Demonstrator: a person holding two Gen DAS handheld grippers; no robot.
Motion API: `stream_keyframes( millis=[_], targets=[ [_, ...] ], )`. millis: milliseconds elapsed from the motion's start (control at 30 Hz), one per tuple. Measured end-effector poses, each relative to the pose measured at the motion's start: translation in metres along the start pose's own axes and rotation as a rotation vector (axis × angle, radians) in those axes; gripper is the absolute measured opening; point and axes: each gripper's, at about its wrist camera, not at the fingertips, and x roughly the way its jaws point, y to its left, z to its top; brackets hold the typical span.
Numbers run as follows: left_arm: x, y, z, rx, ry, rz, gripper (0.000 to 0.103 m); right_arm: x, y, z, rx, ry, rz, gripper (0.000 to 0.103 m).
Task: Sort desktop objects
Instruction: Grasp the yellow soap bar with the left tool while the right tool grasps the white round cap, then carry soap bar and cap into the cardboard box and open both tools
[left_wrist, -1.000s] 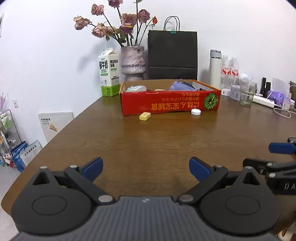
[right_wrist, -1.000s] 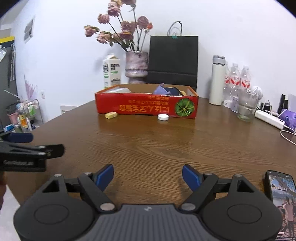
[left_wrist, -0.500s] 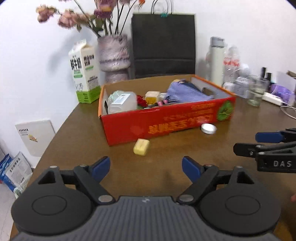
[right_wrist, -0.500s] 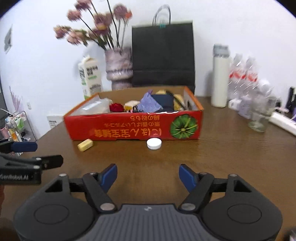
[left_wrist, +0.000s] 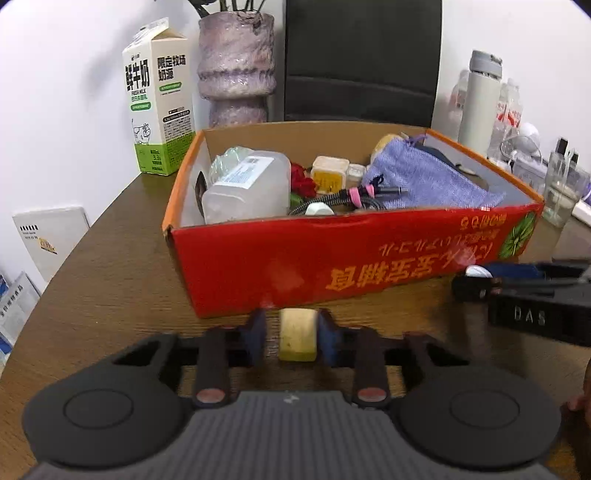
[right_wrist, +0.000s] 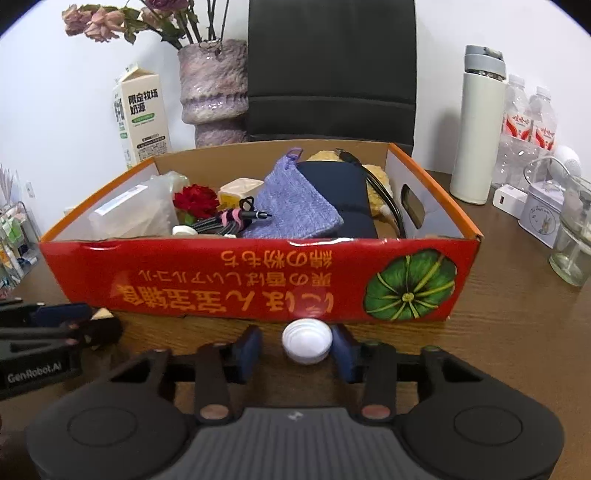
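Left wrist view, entry one: our left gripper (left_wrist: 291, 339), jaws closing around a small pale yellow rectangular block (left_wrist: 297, 339), probably an eraser, lying on the brown wooden table (left_wrist: 110, 273) just in front of the red cardboard box (left_wrist: 332, 266). The right-hand pad looks to touch its side; a sliver of gap shows on the left, so we do not count it as gripped yet. We judge the block light, slightly yielding and grippy; its long flat sides are the place to hold it.

Right wrist view, entry two: our right gripper (right_wrist: 295, 347), jaws closing with a white round ribbed plastic cap (right_wrist: 306, 341) between them, gaps showing on both sides. It sits on the table, near the box front. We judge it light, stiff and smooth, apt to squirt out; take it across its widest part.

Legible writing: "GenRobot.AI" and "DAS" on the gripper bodies; orange characters, upside down, on the box; Chinese print and "3.3" on the white-and-green milk carton (left_wrist: 159, 107).
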Motion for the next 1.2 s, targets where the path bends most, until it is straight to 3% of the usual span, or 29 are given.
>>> stream_keyframes(
  millis=[233,467,633,1000,1200],
  targets=[
    [-0.022,-0.001,-0.005,-0.046,0.009,-0.022,0.022,-0.024,0.003,-0.005,0.001,-0.014,0.026,0.027],
    [-0.098,-0.014,-0.027,-0.083,-0.115,-0.042,0.022,-0.093,0.01,-0.031,-0.014,-0.095,0.083,0.027],
    [-0.139,-0.034,-0.055,-0.043,-0.16,0.003,0.022,-0.144,0.003,-0.063,-0.003,-0.136,0.099,0.027],
    [-0.201,-0.056,-0.112,-0.082,-0.17,0.018,0.022,-0.217,-0.03,-0.115,0.03,-0.187,0.077,0.027],
    [-0.225,-0.06,-0.121,-0.083,-0.201,0.007,0.022,-0.251,-0.042,-0.126,0.017,-0.226,0.058,0.027]
  ],
)
